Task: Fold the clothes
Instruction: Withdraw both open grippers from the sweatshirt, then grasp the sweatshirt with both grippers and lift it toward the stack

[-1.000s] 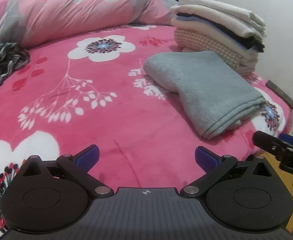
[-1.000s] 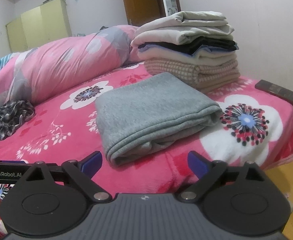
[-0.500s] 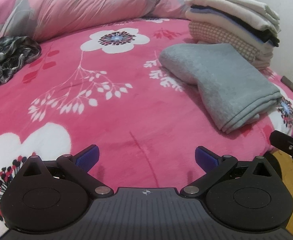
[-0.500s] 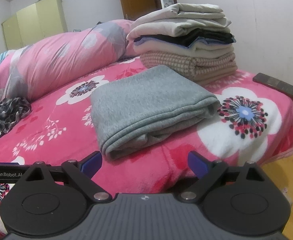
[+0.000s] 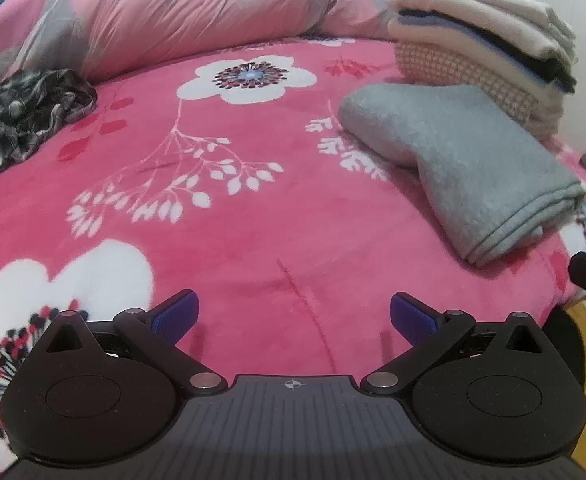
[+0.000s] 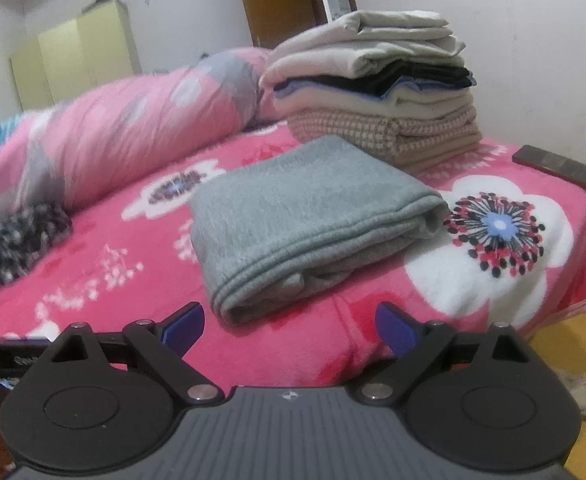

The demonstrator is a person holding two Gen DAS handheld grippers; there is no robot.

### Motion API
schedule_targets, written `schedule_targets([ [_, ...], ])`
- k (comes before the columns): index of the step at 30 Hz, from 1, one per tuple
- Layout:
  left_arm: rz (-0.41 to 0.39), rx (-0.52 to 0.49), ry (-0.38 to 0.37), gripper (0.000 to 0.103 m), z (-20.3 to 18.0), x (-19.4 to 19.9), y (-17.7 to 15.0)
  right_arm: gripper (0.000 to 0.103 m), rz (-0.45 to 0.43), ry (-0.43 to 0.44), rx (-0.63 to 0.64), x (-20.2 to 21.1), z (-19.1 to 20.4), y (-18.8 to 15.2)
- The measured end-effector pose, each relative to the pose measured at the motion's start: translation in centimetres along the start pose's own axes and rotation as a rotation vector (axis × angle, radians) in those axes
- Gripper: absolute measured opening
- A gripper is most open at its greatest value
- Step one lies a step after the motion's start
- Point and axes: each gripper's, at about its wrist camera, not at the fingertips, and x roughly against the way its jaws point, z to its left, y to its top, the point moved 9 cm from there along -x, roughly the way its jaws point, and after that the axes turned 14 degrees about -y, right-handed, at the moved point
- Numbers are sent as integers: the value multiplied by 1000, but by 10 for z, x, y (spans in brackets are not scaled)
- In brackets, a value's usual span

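Fleece bedding in pink with white flowers fills the left wrist view, where the left gripper (image 5: pixel 291 316) hovers low over the blanket (image 5: pixel 253 240) with its blue-tipped fingers spread wide and nothing between them. Off to the right lies the grey garment (image 5: pixel 465 160), already folded into a thick rectangle, just in front of the stack of folded clothes (image 5: pixel 481 52); at the far left a crumpled black-and-white patterned garment (image 5: pixel 21 116) sits against the rolled pink duvet (image 5: pixel 165 12). From the right wrist view, the right gripper (image 6: pixel 290 324) is likewise wide and empty, held at the bed's edge just short of the grey garment (image 6: pixel 305 208), whose layered hems face the camera. Behind it the stack (image 6: pixel 377 84) looks neat, and a dark phone-like slab (image 6: pixel 557 166) rests near the corner. Judging by this, most folding seems done: the grey piece probably only needs lifting onto the stack, and the patterned garment (image 6: pixel 21 232) remains unfolded.
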Motion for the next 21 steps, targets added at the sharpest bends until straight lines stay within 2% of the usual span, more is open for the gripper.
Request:
schedule_targets([
  [3, -37, 34, -64, 103, -1, 1, 1, 95, 27, 127, -148, 0, -9, 5],
  [7, -73, 59, -129, 103, -4, 2, 3, 95, 136, 331, -422, -16, -25, 13],
  [11, -100, 46, -159, 103, -9, -1, 7, 94, 241, 458, -626, -37, -33, 13],
  [17, -162, 59, -201, 102, -5, -8, 29, 94, 380, 567, -756, -60, -23, 0],
  [20, -176, 173, -271, 100, 11, -23, 60, 94, 446, 609, -796, -68, -13, -6],
  [21, -168, 220, -316, 100, 16, -30, 72, 94, 462, 617, -806, -71, -10, -7],
])
